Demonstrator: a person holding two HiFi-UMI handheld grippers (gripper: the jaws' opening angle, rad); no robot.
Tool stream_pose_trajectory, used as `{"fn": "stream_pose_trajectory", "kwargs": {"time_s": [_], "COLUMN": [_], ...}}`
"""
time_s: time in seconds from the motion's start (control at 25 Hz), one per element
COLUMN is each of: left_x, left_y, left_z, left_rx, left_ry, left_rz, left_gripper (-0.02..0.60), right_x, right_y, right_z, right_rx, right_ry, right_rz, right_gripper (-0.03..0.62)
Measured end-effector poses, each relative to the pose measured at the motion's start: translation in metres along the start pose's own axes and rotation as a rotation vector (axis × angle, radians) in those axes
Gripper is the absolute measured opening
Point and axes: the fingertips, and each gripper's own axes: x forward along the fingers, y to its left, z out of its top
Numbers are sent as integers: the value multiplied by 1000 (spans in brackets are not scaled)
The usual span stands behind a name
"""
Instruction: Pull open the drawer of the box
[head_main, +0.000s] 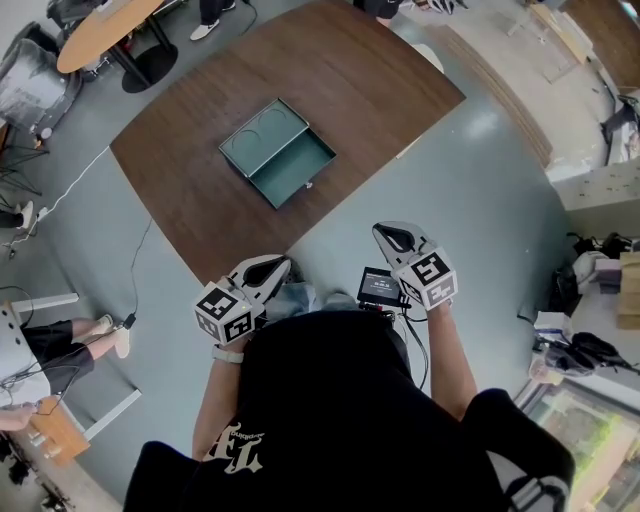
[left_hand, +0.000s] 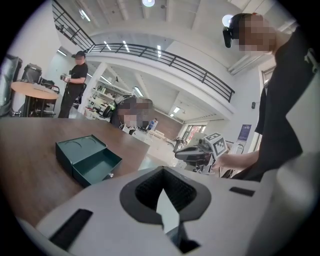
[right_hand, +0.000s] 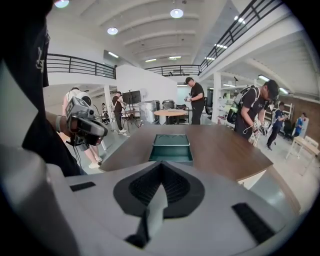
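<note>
"How's the left claw (head_main: 272, 266)?"
"Jaws pressed together, nothing in them. The right claw (head_main: 388, 234) is the same."
"And the box (head_main: 262, 133)?"
"On the table (head_main: 350, 70), twelve o'clock from both claws, well apart. Its drawer (head_main: 295, 168) stands pulled out."

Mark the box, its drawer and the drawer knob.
box (head_main: 262, 133), head view, on its flat green top.
drawer (head_main: 295, 165), head view, on its bare inside floor.
knob (left_hand: 110, 175), left gripper view, on the small metal pull at the drawer's front.

box (head_main: 262, 135) 1 | drawer (head_main: 293, 168) 1 | left gripper (head_main: 276, 265) 1 | right gripper (head_main: 388, 235) 1
</note>
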Motion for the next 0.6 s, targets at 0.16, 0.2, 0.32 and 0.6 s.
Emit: {"fn": "stream_pose_trajectory", "kwargs": {"time_s": [0.16,0.2,0.32,0.6], "left_x": [12,15,21,20], "left_y": [-33,-43,-76,-137], "left_z": [-8,-11,-18,-33], "left_rx": [-4,-7,-20,15], "left_ry": [-7,-10,-35,-91], "left_rz": [9,8,-7,-31], "left_gripper": [3,3,3,3], "right_x": [-32,-40,-62,-100], "right_y": [4,4,6,25], "right_z": [-12,-14,-20,-20], "right_rx": [-19,-25,-39,-77], "right_ry": [-4,-6,-18,-70], "right_rz": [28,31,39,68], "right_gripper": [-12,-12,-12,-12]}}
